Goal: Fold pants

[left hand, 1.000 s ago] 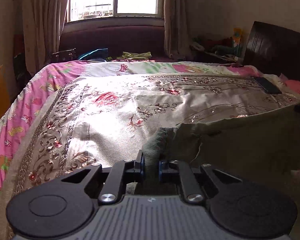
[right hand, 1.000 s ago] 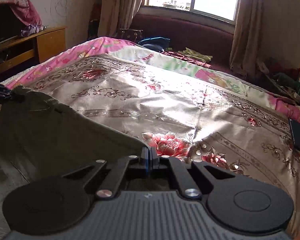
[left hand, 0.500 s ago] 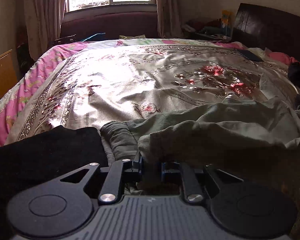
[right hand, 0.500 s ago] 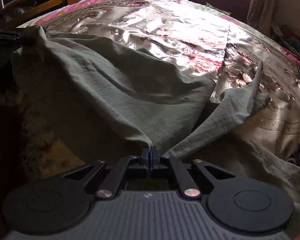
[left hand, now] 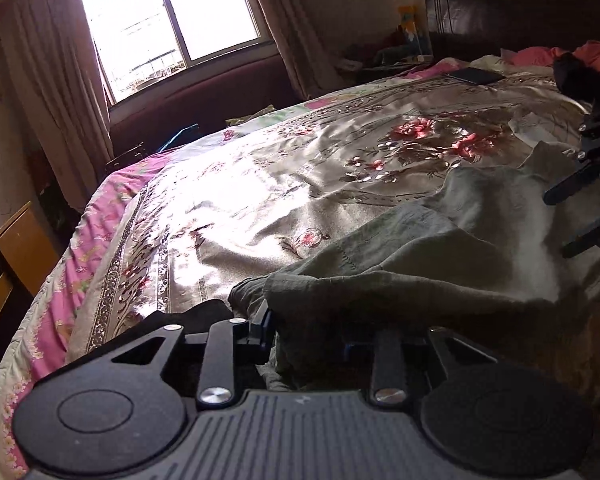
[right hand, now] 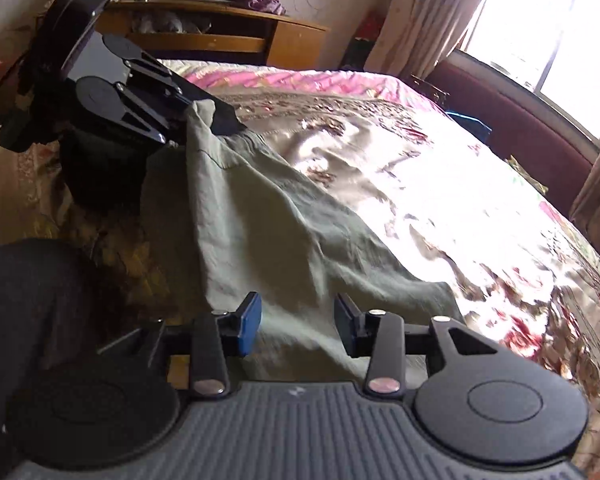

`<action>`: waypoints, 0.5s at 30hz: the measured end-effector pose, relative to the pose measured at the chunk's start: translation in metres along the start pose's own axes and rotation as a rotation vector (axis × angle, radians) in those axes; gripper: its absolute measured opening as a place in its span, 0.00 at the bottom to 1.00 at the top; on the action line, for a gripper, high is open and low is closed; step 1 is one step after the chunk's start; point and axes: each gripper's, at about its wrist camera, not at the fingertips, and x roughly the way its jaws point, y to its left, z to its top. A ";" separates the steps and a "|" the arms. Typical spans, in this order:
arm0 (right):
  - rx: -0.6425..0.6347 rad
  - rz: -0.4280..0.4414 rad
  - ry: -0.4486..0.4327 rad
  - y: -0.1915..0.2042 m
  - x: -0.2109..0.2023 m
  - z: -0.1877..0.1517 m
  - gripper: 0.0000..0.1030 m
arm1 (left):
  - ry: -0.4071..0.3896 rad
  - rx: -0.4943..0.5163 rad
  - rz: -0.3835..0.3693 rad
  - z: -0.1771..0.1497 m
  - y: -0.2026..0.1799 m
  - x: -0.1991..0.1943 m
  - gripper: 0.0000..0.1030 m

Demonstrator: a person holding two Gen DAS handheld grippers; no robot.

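The grey-green pants (left hand: 440, 248) lie folded over on the flowered bedspread (left hand: 280, 184). My left gripper (left hand: 306, 336) has its jaws spread wide with a bunched edge of the pants draped between them. In the right wrist view the left gripper (right hand: 180, 108) sits at the far corner of the pants (right hand: 284, 232), cloth still hanging at its fingers. My right gripper (right hand: 298, 322) is open and empty, just above the near edge of the pants. It also shows at the right edge of the left wrist view (left hand: 588, 184).
A dark garment (right hand: 32, 300) lies at the near left by the bed edge. A phone (left hand: 474, 76) lies far up the bed near the dark headboard (left hand: 520, 12). A wooden desk (right hand: 220, 40) stands left of the bed. A window (left hand: 172, 24) and sofa are beyond.
Both grippers have lowered the pants onto the bed and opened. The right gripper has let go of its corner and the left jaws have spread apart around the cloth.
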 end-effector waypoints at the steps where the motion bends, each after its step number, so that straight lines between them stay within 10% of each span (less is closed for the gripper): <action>1: 0.010 0.027 -0.011 0.004 0.012 0.008 0.41 | 0.000 0.010 -0.002 0.001 0.001 0.000 0.45; 3: 0.041 0.072 -0.043 0.017 0.042 0.026 0.39 | 0.003 0.026 -0.011 0.001 0.001 0.000 0.44; 6: 0.074 0.069 -0.020 0.020 0.065 0.048 0.01 | -0.028 0.045 0.004 0.008 0.002 -0.001 0.39; 11: 0.025 -0.004 -0.133 0.010 0.024 0.069 0.00 | -0.150 0.027 0.032 0.020 0.013 -0.023 0.39; 15: -0.057 0.017 -0.040 0.037 0.034 0.048 0.03 | 0.008 0.072 0.056 -0.015 0.008 -0.011 0.43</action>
